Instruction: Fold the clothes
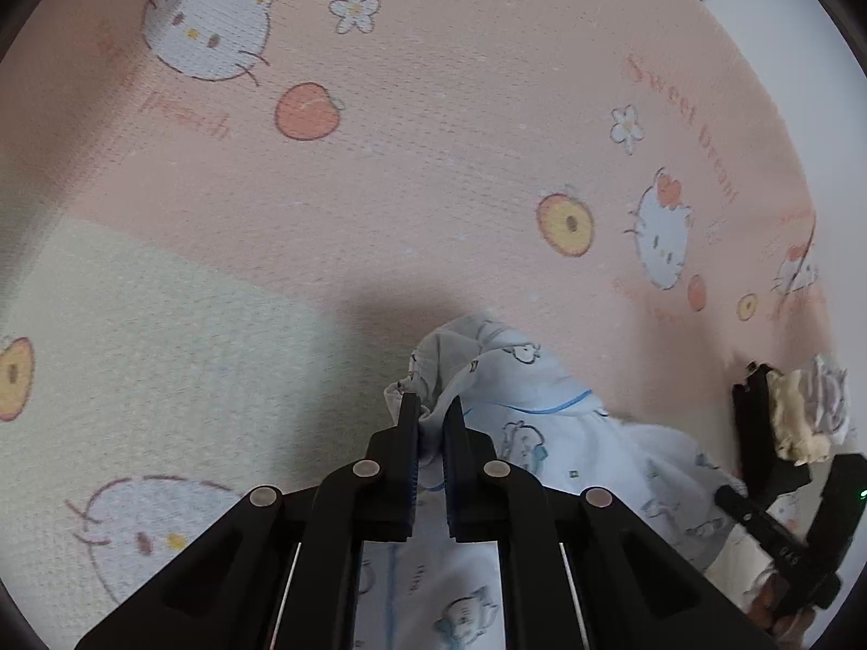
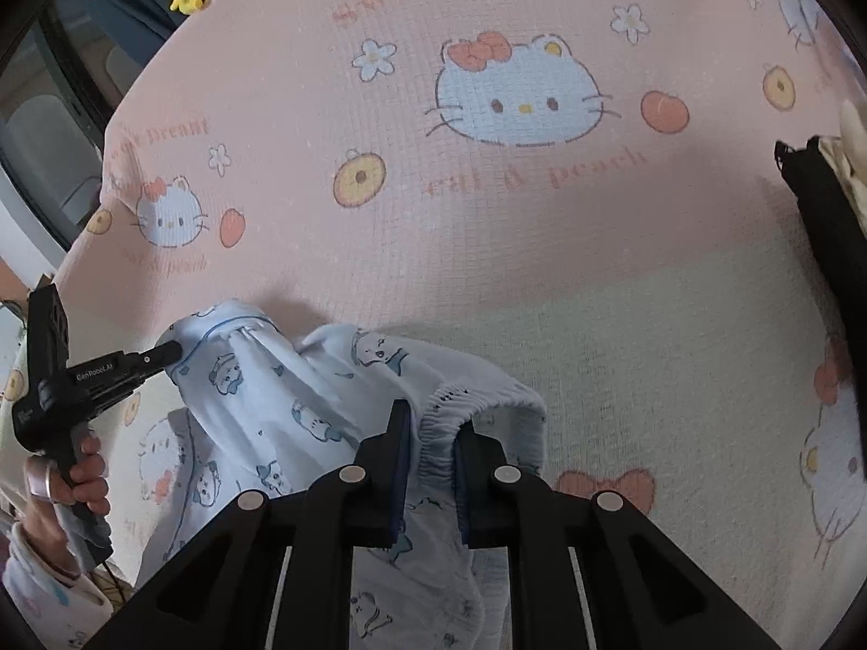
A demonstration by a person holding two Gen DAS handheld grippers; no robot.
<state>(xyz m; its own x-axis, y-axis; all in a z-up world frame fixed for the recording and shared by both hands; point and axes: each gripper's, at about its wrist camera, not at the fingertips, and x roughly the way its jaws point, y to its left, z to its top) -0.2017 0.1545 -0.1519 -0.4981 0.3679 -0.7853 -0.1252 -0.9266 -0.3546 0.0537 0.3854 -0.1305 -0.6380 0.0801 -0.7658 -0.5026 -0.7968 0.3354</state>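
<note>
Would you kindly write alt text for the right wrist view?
The right gripper pinches the elastic edge of a pale blue printed garment above a pink cartoon-cat blanket. At left, the left gripper grips another part of it.

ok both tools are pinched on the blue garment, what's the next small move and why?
Probably lift both together and draw them apart. The left tool grips a bunched edge and the right tool the elastic band, but the blue garment sags crumpled between them on the pink blanket; it needs spreading before any fold.
</note>
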